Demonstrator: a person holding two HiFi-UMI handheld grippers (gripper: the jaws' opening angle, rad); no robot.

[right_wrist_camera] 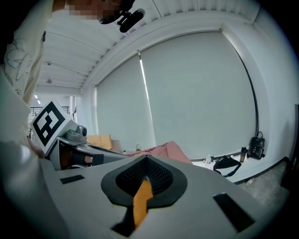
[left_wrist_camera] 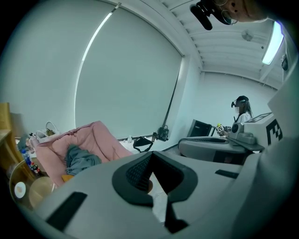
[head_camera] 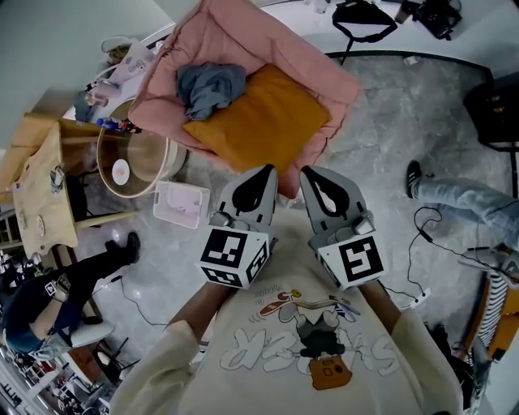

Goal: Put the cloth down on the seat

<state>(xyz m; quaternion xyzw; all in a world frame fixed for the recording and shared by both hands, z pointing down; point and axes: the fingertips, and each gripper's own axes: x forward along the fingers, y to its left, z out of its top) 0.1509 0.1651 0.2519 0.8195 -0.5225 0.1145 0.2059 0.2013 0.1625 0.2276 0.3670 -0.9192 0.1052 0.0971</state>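
Observation:
A crumpled blue-grey cloth [head_camera: 209, 87] lies on the pink padded seat [head_camera: 235, 36], at its back left beside an orange cushion [head_camera: 263, 121]. Neither gripper touches it. My left gripper [head_camera: 268, 172] and right gripper [head_camera: 306, 172] are held side by side close to my chest, short of the seat's front edge, tips toward the cushion. Both are shut with nothing held. In the left gripper view the cloth [left_wrist_camera: 79, 159] rests on the seat [left_wrist_camera: 100, 137], far beyond the closed left gripper [left_wrist_camera: 150, 158]. The right gripper [right_wrist_camera: 145, 162] shows only a sliver of orange through its closed tips.
A round wooden tub [head_camera: 134, 162] and a white box [head_camera: 180, 203] stand left of the seat, with a wooden table [head_camera: 36, 190] further left. A black bag [head_camera: 361, 20] lies behind. A person's leg [head_camera: 462, 198] and cables [head_camera: 422, 243] are on the floor at right.

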